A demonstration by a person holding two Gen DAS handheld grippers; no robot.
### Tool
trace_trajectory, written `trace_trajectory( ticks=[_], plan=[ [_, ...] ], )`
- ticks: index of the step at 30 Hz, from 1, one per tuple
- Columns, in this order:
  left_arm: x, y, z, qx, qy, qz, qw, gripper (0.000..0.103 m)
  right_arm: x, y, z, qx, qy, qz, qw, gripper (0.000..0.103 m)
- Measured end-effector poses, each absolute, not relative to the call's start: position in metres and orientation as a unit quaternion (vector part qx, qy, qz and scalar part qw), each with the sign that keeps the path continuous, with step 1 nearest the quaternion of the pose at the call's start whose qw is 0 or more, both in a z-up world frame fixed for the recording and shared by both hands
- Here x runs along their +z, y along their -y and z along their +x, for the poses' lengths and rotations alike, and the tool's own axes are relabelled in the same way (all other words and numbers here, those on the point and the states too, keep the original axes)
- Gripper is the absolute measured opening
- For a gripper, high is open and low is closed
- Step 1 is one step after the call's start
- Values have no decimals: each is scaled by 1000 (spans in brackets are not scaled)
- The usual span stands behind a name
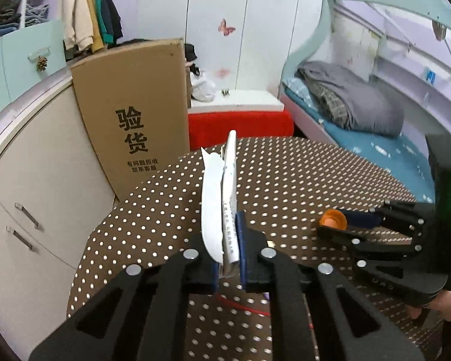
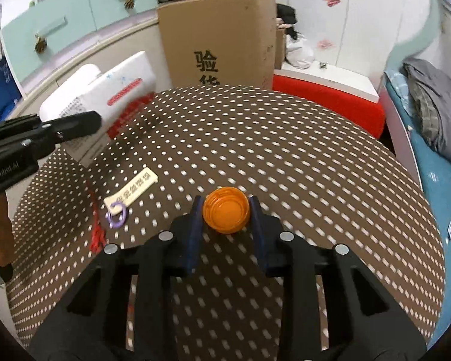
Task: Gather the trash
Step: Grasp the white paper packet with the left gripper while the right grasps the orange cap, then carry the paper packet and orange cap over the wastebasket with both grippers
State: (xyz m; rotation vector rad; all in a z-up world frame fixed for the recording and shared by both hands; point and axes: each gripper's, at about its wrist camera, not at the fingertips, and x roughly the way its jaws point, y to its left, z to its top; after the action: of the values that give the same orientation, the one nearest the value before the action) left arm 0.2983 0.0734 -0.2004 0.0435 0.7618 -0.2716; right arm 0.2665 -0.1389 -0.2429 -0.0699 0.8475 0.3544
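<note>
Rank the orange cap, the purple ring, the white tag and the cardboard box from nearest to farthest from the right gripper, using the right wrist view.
1. Orange cap: between the right gripper's fingers.
2. Purple ring: on the dotted tablecloth, to the left.
3. White tag: touching the ring, reaching slightly farther out; nearly a tie with it.
4. Cardboard box: standing beyond the table's far edge.

Home bedroom: bunk bed (image 1: 360,138) with grey blanket (image 1: 354,99), hanging clothes (image 1: 87,9), butterfly-stickered wardrobe (image 1: 225,27).

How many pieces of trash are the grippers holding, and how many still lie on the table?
2 held: white packaging in the left gripper, orange cap in the right gripper. 2 on the table: tag, purple ring. More may be hidden.
</note>
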Motion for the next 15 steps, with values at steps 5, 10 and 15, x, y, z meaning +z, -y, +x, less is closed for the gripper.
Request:
trace_trajectory(
  ticks=[5,10,15],
  plan=[
    [-180,-61,274,-141,-348,7,927,9,-223,173,242,157,-393,-8,906,30],
    [-162,-34,245,-160,-332,0,930,9,-201,217,216,143,-373,23,917,30],
    [-152,11,212,-195,-323,-2,926,9,-185,262,191,125,-356,58,924,30]
  ],
)
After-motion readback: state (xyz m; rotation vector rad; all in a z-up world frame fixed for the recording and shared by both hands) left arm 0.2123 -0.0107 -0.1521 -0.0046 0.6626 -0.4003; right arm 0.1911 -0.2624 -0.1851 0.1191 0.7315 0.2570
